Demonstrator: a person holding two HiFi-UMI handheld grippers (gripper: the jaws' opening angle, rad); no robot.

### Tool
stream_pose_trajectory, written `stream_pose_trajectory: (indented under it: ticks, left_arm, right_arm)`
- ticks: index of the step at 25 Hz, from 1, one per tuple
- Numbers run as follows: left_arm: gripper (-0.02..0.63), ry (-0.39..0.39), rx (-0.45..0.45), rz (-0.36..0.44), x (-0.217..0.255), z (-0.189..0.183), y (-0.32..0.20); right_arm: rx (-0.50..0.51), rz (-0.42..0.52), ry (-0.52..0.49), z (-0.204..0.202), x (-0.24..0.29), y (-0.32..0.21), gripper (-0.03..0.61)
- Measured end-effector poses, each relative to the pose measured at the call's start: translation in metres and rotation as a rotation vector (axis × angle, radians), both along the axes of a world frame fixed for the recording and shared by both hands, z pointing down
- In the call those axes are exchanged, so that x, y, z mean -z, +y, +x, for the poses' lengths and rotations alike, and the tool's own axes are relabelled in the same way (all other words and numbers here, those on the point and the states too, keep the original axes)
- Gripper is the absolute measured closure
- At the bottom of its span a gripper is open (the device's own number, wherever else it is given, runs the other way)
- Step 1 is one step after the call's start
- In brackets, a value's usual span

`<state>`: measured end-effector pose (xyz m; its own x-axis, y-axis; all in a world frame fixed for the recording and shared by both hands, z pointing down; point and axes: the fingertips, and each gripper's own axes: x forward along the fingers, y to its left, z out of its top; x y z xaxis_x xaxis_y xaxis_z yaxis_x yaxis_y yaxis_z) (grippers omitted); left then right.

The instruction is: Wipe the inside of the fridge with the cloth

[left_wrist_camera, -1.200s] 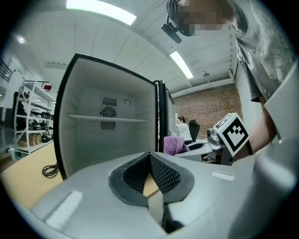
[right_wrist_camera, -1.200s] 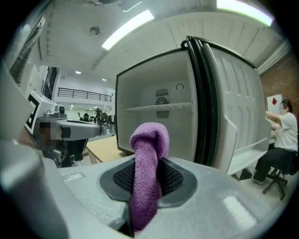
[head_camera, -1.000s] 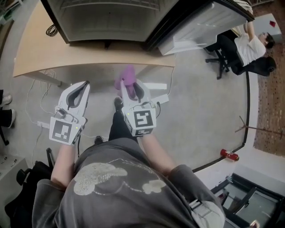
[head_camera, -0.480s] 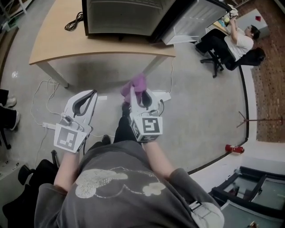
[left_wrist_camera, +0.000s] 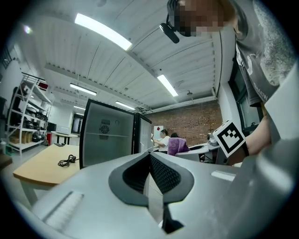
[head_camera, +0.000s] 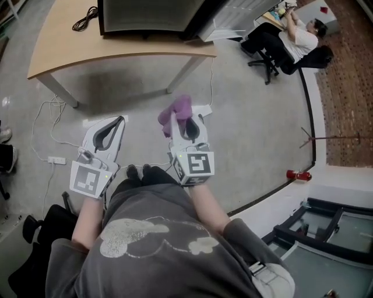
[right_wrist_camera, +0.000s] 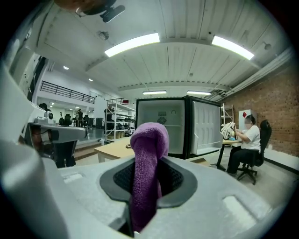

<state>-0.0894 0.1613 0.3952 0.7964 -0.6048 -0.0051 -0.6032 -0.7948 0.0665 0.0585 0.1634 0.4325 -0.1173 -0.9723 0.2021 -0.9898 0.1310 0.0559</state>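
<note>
Cloth sits clamped in right hand-held gripper; left hand-held gripper closed, empty. Approach fridge at frame top, grip firm.

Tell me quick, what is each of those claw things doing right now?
Left gripper: closed, holding nothing.
Right gripper: closed on the purple cloth.
</note>
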Motion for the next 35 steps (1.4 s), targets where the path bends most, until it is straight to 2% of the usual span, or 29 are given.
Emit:
stream_pose_trajectory:
  ticks: [4,8,17,25,30,35]
  left_arm:
    - [0.595,0.009,-0.007,-0.016,-0.002,0.003,0.005]
    - [0.595,-0.009,-0.012,-0.018,-0.005,0.008,0.008]
    - [0.595,-0.025,0.001,-0.012,0.006,0.046,0.028]
    - [0.595,-0.036,0.042,0.022,0.023,0.066,0.035]
    - [0.595,-0.040,0.036,0.059,0.019,0.074,0.029]
    - [0.595,-0.064,0.044,0.014,0.018,0.075,0.031]
  right_arm:
    - [0.004,-0.027,0.001,0.000,-0.003,0.006,0.502]
    - [0.019,-0.009,0.004,0.002,0.001,0.009,0.502]
    - [0.097,-0.003,-0.015,0.023,0.006,0.022,0.508]
    - [0.177,0.030,-0.012,0.033,0.017,0.022,0.508]
    - [0.199,0.009,-0.011,0.029,0.020,0.018,0.509]
    - [0.207,0.016,-0.001,0.025,0.023,0.023,0.509]
